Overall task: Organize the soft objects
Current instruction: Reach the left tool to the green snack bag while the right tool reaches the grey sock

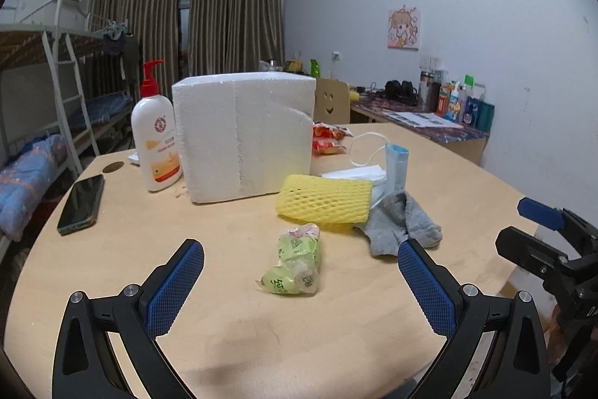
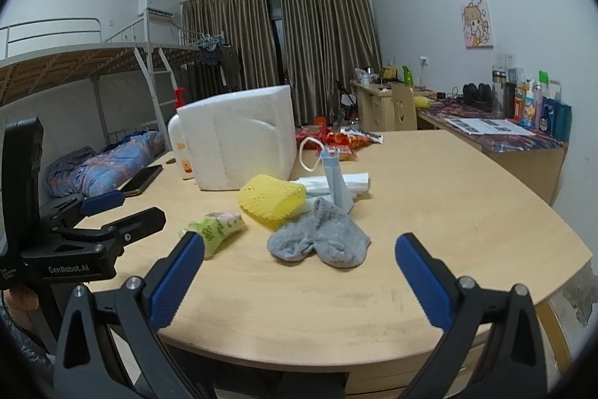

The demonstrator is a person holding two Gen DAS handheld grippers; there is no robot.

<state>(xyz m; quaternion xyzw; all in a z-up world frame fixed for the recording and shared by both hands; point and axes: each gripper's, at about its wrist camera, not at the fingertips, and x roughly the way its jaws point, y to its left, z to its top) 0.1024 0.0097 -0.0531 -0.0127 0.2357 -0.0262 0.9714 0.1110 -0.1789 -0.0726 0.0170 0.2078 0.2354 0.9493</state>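
Observation:
A crumpled green tissue packet (image 1: 295,260) (image 2: 216,227) lies on the wooden table (image 1: 224,324) between the open fingers of my left gripper (image 1: 301,245), untouched. Behind it a yellow foam net (image 1: 325,199) (image 2: 273,199) lies beside a grey sock (image 1: 403,221) (image 2: 321,238). My right gripper (image 2: 299,243) is open just short of the sock and holds nothing. A blue face mask (image 1: 396,167) (image 2: 336,178) stands on white folded paper (image 1: 355,172). Each gripper shows at the edge of the other's view, the right gripper (image 1: 523,223) and the left gripper (image 2: 134,208).
A white foam box (image 1: 243,137) (image 2: 239,137) stands mid-table with a pump lotion bottle (image 1: 155,133) to its left and a dark phone (image 1: 81,204) nearer the left edge. Red snack packets (image 1: 327,137) lie behind. A bunk bed (image 1: 56,100) is at left, a cluttered desk (image 1: 429,122) at right.

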